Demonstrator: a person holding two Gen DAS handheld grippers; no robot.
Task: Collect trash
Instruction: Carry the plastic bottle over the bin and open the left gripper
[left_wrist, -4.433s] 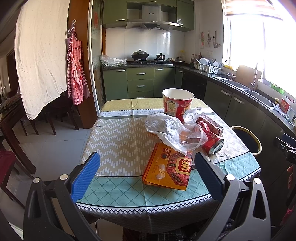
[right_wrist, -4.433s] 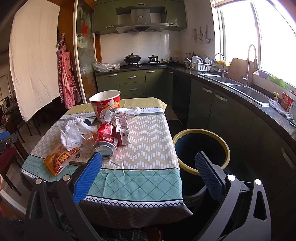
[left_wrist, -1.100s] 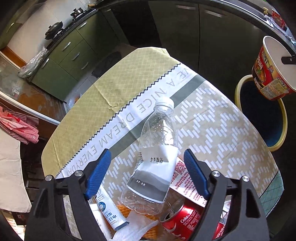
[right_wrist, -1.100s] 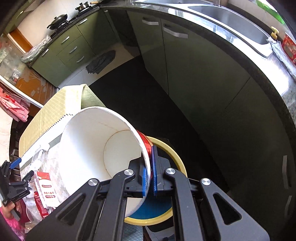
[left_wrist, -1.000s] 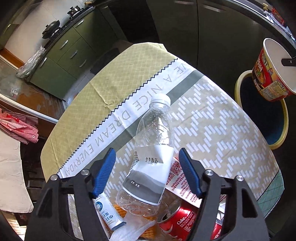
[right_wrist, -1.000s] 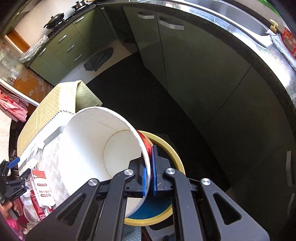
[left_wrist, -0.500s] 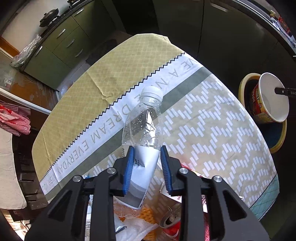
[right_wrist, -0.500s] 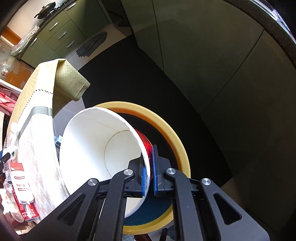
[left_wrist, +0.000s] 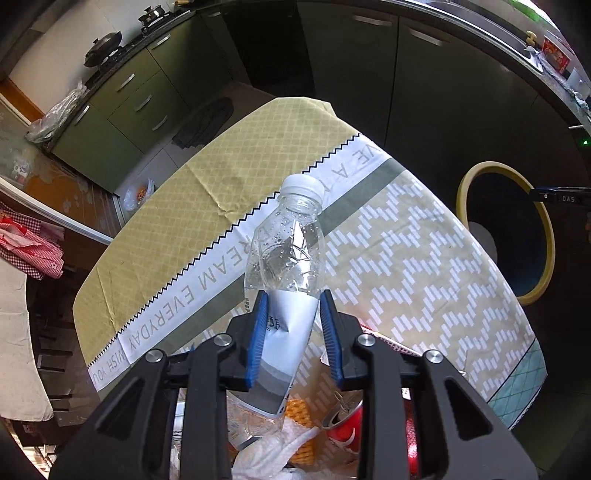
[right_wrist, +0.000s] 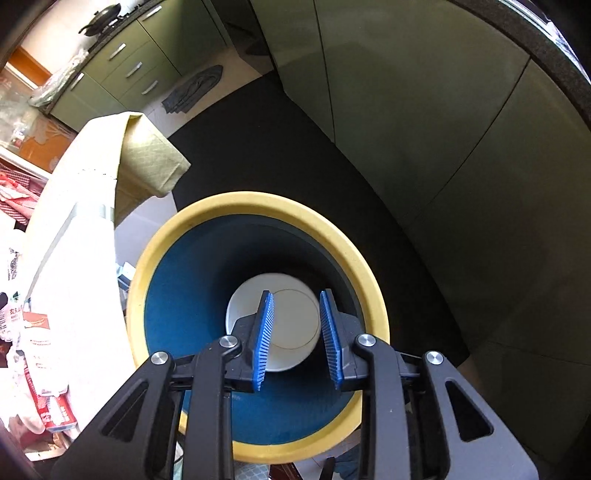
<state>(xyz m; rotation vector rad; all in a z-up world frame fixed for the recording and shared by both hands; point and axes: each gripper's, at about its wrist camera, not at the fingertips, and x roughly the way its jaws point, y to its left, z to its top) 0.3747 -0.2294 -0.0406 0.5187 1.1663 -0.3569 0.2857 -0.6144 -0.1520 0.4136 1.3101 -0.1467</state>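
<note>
My left gripper (left_wrist: 293, 334) is shut on a clear plastic bottle (left_wrist: 286, 258) with a white cap, gripping its white label and holding it above the table (left_wrist: 406, 266). A red cola can (left_wrist: 345, 430) and a white plastic bag (left_wrist: 269, 450) lie below it. My right gripper (right_wrist: 297, 336) is open and empty, right above the yellow-rimmed blue trash bin (right_wrist: 155, 273). The white noodle bucket (right_wrist: 291, 306) lies at the bin's bottom. The bin also shows in the left wrist view (left_wrist: 546, 236), beside the table's right edge.
Green kitchen cabinets (right_wrist: 424, 129) curve around the bin's far side, with a dark floor mat (right_wrist: 258, 140) between. The tablecloth corner (right_wrist: 147, 155) hangs left of the bin. A red carton (right_wrist: 37, 325) and other trash sit at the table's edge.
My right gripper opened and the noodle bucket dropped into the bin. My left gripper closed on the bottle and lifted it off the table.
</note>
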